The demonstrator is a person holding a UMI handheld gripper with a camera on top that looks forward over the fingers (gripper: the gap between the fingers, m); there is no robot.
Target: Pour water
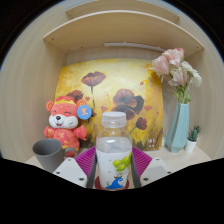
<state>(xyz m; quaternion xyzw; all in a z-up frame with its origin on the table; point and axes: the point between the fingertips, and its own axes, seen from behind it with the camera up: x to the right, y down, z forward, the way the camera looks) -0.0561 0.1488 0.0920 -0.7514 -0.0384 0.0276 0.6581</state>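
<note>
A clear plastic water bottle (pixel 114 150) with a white cap and a green and blue label stands upright between my fingers. The purple pads (pixel 86 161) sit close against its two sides, and a red piece shows at its base. My gripper (pixel 113 170) looks shut on the bottle. A grey cup (pixel 47 153) stands on the table just ahead and to the left of the left finger, empty as far as I can see.
A red and orange plush toy (pixel 66 122) sits behind the cup. A flower painting (pixel 120 95) leans against the back wall. A blue vase with pink flowers (pixel 178 125) and a small potted cactus (pixel 192 138) stand to the right. A wooden shelf (pixel 115 25) hangs above.
</note>
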